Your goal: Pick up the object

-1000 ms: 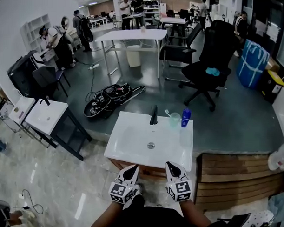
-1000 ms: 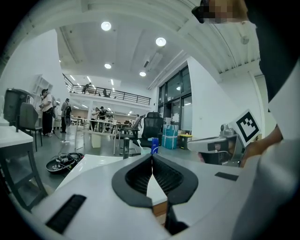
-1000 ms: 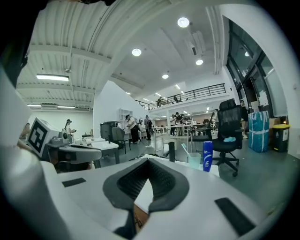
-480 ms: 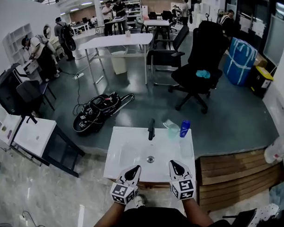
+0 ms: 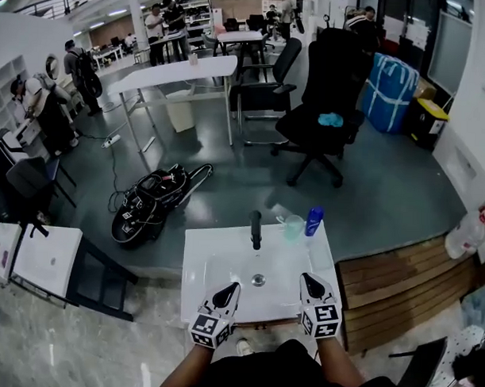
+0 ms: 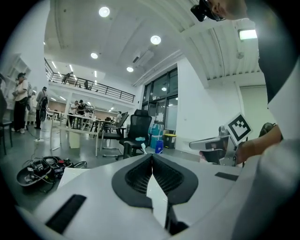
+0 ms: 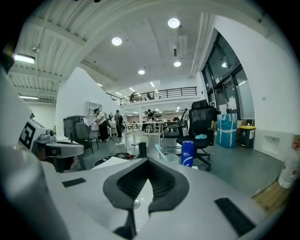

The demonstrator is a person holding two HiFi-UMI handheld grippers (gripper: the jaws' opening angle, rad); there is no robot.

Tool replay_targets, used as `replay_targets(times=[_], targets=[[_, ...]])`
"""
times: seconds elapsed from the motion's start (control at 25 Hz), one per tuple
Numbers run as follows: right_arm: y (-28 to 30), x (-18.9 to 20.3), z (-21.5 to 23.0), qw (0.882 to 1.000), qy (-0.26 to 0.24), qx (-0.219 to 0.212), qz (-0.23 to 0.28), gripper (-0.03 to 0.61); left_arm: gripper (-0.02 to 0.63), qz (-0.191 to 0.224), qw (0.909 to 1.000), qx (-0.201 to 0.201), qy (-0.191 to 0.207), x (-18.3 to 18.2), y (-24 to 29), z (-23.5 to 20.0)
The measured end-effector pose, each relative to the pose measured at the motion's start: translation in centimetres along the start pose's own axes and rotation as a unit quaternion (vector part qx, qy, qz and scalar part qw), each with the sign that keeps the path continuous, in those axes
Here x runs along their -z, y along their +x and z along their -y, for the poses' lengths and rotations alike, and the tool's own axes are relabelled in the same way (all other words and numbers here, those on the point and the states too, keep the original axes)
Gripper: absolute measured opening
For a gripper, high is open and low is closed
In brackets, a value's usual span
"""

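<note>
A white sink (image 5: 216, 263) stands in front of me with a black faucet (image 5: 255, 229) at its back edge. Right of the faucet are a clear cup (image 5: 293, 227) holding a toothbrush and a blue bottle (image 5: 314, 221). My left gripper (image 5: 229, 290) hovers over the sink's front rim, shut and empty. My right gripper (image 5: 309, 279) hangs over the front right part, also shut with nothing in it. In the right gripper view the bottle (image 7: 187, 153), cup (image 7: 171, 158) and faucet (image 7: 142, 150) lie well beyond the closed jaws of my right gripper (image 7: 146, 160). The left gripper (image 6: 151, 157) shows closed pads too.
A black office chair (image 5: 325, 104) stands behind the sink. A tangle of cables and gear (image 5: 151, 200) lies on the floor at the left. Wooden steps (image 5: 390, 285) are at the right, and a small white table (image 5: 41, 261) at the left. People stand by distant desks.
The sink has come closer in the head view, and both grippers now hang over its front rim instead of short of it. Both jaws have stayed shut.
</note>
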State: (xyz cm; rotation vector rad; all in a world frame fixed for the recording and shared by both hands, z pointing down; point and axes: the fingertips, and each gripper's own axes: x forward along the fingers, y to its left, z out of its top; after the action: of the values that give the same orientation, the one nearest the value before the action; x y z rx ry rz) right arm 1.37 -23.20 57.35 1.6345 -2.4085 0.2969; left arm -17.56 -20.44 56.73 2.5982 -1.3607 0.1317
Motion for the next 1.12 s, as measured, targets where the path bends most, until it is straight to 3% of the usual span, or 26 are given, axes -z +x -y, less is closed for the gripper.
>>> replay_targets(times=[0.32, 0.68, 1.12], targets=[[0.2, 1.8, 3.9, 0.999, 0.006, 0.025, -0.035, 0.018, 0.02, -0.003, 0.9996, 0.027, -0.011, -0.6, 3.8, 0.9], [1.8, 3.9, 6.9, 0.998, -0.003, 0.021, -0.066, 0.018, 0.02, -0.025, 0.9996, 0.004, -0.016, 0.7, 6.3, 0.7], [4.2, 8.2, 11.3, 0.992, -0.007, 0.052, -0.11, 0.02, 0.02, -0.059, 0.9979, -0.015, -0.023, 2.5, 8.7, 1.3]])
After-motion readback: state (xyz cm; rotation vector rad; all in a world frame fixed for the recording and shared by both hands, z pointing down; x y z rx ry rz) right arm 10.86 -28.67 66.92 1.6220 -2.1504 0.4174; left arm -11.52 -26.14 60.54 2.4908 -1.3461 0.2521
